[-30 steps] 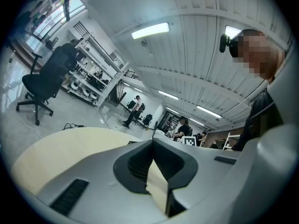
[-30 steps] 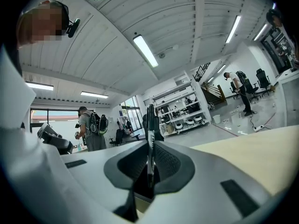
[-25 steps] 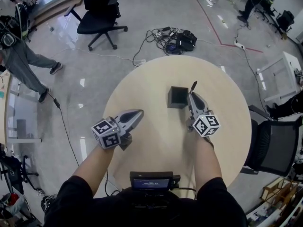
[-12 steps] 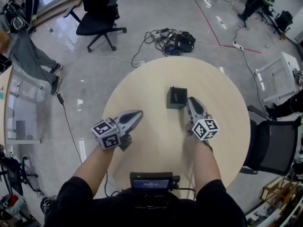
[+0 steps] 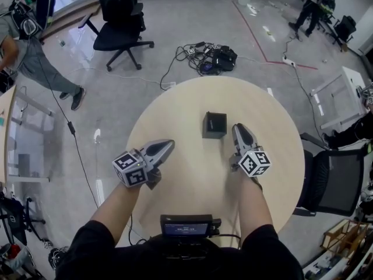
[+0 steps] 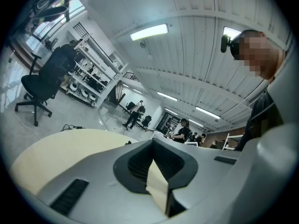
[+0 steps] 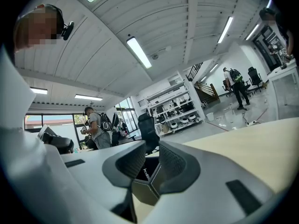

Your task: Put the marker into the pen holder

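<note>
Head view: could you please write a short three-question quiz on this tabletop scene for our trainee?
1. True or false: the black pen holder stands on the round table.
2. Which tongs are nearer the pen holder? A) left tongs B) right tongs
3. Fill in: the left tongs grip ____.
Key: 1 true; 2 B, whose jaws have just been opening, with nothing between them; 3 nothing.
</note>
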`<action>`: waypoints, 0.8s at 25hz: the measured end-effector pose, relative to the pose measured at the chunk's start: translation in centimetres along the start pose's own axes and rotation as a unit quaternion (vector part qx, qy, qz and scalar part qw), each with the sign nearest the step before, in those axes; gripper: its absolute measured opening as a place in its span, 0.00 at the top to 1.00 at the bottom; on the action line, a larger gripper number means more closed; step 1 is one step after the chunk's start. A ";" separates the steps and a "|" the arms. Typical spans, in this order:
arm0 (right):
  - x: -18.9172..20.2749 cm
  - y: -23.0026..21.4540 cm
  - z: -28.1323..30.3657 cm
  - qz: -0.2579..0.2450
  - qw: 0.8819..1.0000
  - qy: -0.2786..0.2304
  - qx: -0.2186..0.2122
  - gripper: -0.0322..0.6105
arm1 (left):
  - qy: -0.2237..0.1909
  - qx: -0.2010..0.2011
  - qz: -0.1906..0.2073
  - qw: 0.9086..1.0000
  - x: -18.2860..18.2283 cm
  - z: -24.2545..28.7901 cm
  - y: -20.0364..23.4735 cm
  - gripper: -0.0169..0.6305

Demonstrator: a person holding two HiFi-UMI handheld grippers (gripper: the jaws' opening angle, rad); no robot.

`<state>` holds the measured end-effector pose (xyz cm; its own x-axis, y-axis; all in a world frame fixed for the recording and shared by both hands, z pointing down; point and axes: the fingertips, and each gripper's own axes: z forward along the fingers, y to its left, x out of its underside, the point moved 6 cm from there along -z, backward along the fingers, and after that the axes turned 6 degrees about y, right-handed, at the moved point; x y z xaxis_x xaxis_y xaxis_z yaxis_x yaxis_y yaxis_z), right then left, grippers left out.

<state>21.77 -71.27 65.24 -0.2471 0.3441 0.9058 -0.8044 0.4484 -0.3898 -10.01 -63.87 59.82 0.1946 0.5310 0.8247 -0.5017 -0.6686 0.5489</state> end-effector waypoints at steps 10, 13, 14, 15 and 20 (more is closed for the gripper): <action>-4.6 1.1 -5.2 -0.024 1.000 -0.013 0.002 0.74 | -0.014 0.006 0.022 1.000 -2.6 -1.6 -2.6 0.97; -6.7 2.3 -8.1 -0.042 0.999 -0.019 0.000 0.74 | -0.017 0.005 0.035 0.999 -3.5 -3.0 -4.2 0.98; -7.4 2.9 -9.2 -0.049 0.999 -0.020 -0.001 0.74 | -0.017 0.004 0.040 0.999 -3.8 -3.6 -4.9 0.98; -8.2 3.4 -10.2 -0.056 0.998 -0.021 -0.001 0.74 | -0.018 0.004 0.045 0.999 -4.1 -4.2 -5.5 0.97; -11.8 6.9 -15.1 -0.083 0.996 -0.028 0.017 0.84 | -0.027 0.003 0.058 0.998 -5.9 -7.7 -8.2 0.98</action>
<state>27.26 -59.77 49.32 -0.1379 0.2212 0.9654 -0.8545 0.4663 -0.2289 -13.60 -57.53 49.42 0.1803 0.4217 0.8886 -0.5184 -0.7271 0.4502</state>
